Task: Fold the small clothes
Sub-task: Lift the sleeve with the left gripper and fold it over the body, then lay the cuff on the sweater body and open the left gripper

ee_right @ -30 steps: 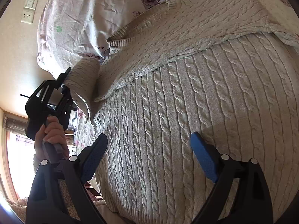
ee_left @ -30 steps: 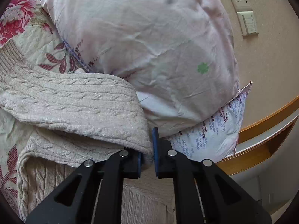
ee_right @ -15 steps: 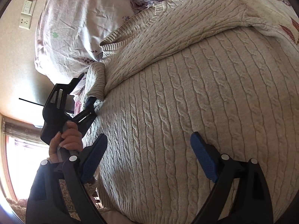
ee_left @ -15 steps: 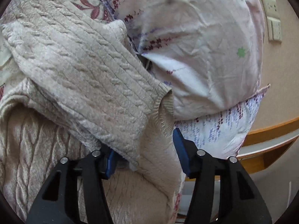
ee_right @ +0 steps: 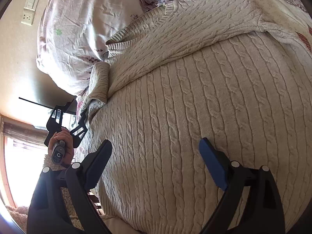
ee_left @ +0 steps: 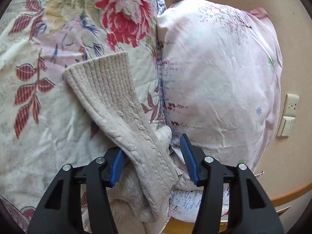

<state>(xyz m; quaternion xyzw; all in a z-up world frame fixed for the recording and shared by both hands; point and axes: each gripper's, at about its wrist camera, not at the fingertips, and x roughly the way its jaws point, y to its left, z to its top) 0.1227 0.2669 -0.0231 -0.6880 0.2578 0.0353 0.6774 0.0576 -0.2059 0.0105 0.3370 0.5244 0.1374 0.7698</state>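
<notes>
A beige cable-knit sweater (ee_right: 195, 101) lies spread on the bed, one sleeve folded across its top. The other sleeve (ee_left: 109, 89) runs between the jaws of my left gripper (ee_left: 151, 145), cuff pointing away over the quilt. Those jaws are closing; the left pad touches the knit and the right pad (ee_left: 188, 159) stands clear of it. From the right wrist, the left gripper (ee_right: 80, 107) sits at the sweater's left edge below the bunched sleeve (ee_right: 100, 81). My right gripper (ee_right: 156, 142) hovers wide open over the sweater's body, holding nothing.
A pale pink pillow (ee_left: 214, 68) lies against the wall right of the sleeve, on a second patterned pillow. A floral quilt (ee_left: 58, 39) covers the bed. Wall sockets (ee_left: 290, 115) and a wooden bed rim (ee_left: 288, 195) are at right. A person's hand (ee_right: 62, 140) grips the left handle.
The left gripper, shut on the sleeve a second ago, opened and let it drop at the sweater's edge. It then dropped lower and rolled. The right gripper stayed still.
</notes>
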